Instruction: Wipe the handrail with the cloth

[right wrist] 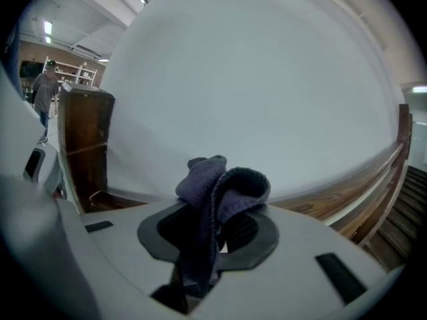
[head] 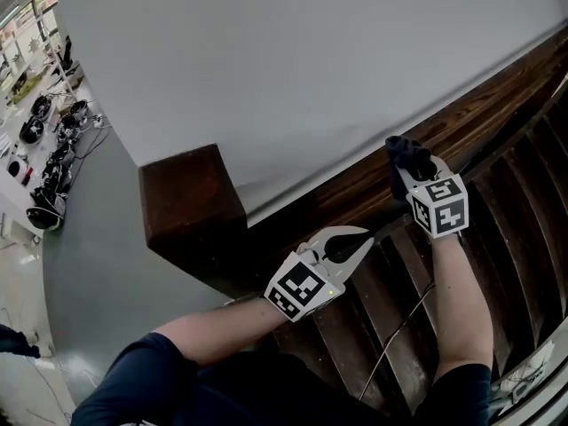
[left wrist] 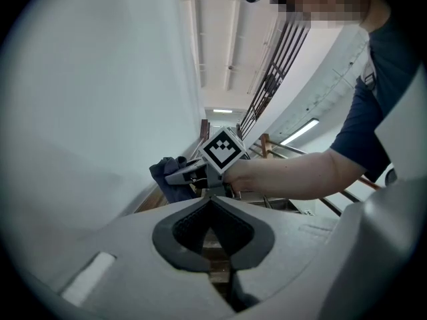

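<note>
I am holding the right tongs (head: 415, 169) clamped on the dark cloth (head: 404, 152). The cloth is bunching up out of the tips in a loose fold, with one tail hanging down between the two pads. I am reaching that arm out so the cloth is sitting over the top of the brown wooden handrail (head: 355, 193), just beside the white wall (head: 311, 60). Whether it is pressing on the wood I cannot tell. The handrail is running slantwise from the square post (head: 188, 204) at its low end up toward the far right.

My left tongs (head: 355, 240) are gripping nothing: their tips are meeting, with only a small hollow showing between the pads further back. They are hovering nearer to me than the right tongs, over the handrail's inner side and the dark slats (head: 524, 238) below it. They are lying between the post and the cloth, apart from both, and pointing toward the right tongs. Grey floor (head: 89, 264) is showing beyond the post.
</note>
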`<state>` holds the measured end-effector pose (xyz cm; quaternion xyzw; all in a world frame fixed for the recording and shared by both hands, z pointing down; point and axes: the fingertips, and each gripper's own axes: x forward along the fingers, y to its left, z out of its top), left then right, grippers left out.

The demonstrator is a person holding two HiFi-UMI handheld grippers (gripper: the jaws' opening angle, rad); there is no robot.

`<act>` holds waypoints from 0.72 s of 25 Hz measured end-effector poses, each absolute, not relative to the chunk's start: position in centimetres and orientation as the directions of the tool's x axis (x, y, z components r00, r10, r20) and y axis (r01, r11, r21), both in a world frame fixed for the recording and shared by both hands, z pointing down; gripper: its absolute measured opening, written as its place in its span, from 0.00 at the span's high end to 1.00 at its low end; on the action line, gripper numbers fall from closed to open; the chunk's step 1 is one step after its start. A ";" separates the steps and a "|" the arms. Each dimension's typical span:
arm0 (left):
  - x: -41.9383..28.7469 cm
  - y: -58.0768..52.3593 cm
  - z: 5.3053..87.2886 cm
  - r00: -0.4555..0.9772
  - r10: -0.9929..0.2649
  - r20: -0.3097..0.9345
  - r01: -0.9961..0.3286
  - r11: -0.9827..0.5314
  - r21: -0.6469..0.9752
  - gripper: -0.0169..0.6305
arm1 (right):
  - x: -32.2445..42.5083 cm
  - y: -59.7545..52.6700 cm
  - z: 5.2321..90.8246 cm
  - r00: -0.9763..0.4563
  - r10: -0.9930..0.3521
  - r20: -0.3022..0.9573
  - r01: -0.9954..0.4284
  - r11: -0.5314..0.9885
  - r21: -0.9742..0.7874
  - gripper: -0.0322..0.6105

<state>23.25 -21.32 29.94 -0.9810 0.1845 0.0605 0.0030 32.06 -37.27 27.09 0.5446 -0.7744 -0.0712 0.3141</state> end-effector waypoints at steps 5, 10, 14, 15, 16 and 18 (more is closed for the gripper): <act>17.7 -17.4 33.3 0.933 -0.343 -0.113 -0.345 -0.939 -0.002 0.97 | 25.1 -31.1 33.3 -0.264 -0.883 0.388 -0.810 0.421 0.407 0.79; 13.5 -13.7 33.3 0.938 -0.326 -0.116 -0.329 -0.944 -0.006 0.97 | 20.5 -26.7 36.9 -0.299 -0.863 0.406 -0.831 0.445 0.333 0.79; 9.5 -11.6 34.1 0.946 -0.303 -0.111 -0.307 -0.952 -0.014 0.97 | 16.2 -24.3 39.0 -0.339 -0.853 0.396 -0.842 0.463 0.277 0.79; 8.5 -11.3 34.5 0.948 -0.300 -0.108 -0.304 -0.953 -0.017 0.97 | 15.2 -23.8 39.6 -0.354 -0.850 0.389 -0.841 0.471 0.265 0.79; 7.5 -10.9 35.0 0.949 -0.298 -0.104 -0.301 -0.953 -0.020 0.97 | 14.1 -23.2 40.1 -0.369 -0.848 0.380 -0.840 0.480 0.253 0.79; 5.5 -10.2 35.6 0.950 -0.295 -0.097 -0.299 -0.954 -0.022 0.97 | 12.0 -21.8 40.6 -0.401 -0.843 0.358 -0.838 0.495 0.228 0.79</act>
